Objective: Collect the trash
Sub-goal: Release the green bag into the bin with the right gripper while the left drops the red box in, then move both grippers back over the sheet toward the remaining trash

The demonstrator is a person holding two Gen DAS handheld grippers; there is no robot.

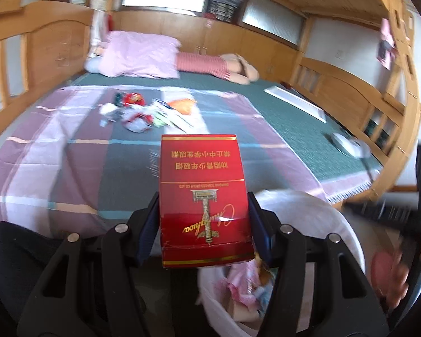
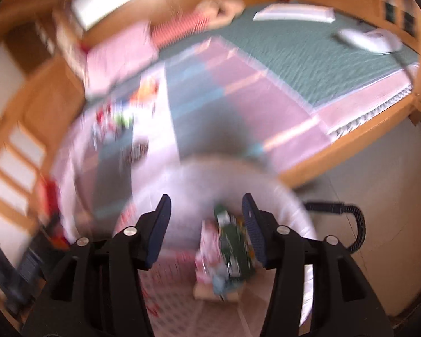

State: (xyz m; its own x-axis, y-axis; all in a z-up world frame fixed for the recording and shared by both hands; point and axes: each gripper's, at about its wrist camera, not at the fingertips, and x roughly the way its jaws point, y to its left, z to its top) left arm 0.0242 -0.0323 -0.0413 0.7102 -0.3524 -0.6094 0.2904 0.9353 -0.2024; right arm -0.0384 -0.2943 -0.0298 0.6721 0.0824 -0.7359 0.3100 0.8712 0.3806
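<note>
**Left wrist view: red pack pinched and carried toward the bin**

Left wrist view is showing your left gripper (image 1: 203,219) clamping a red cardboard cigarette pack with gold lettering (image 1: 203,196) by its two narrow sides, printed face toward the lens and upside down. That side grip is leaving the pack's bottom edge free, so it should drop cleanly once the jaws part. Beyond it, on the purple and grey checked bedspread (image 1: 56,168), a scatter of crumpled wrappers and paper scraps (image 1: 143,109) is waiting to be collected. To the lower right, the white-lined round waste bin (image 1: 308,205) is sitting on the floor just beside the bed edge, with pink and pale litter already inside; the pack is hanging just left of its rim, not yet over the opening. You are probably going to need to shift it rightward before letting go.

Right wrist view is badly smeared by motion. Your right gripper (image 2: 207,230) is hanging over the same bin's mouth with its jaws spread wide. A green printed packet (image 2: 233,247) is showing just inside the right finger; whether it is touching the pad or falling free, I cannot tell. It is looking like a release into the bin.
</note>
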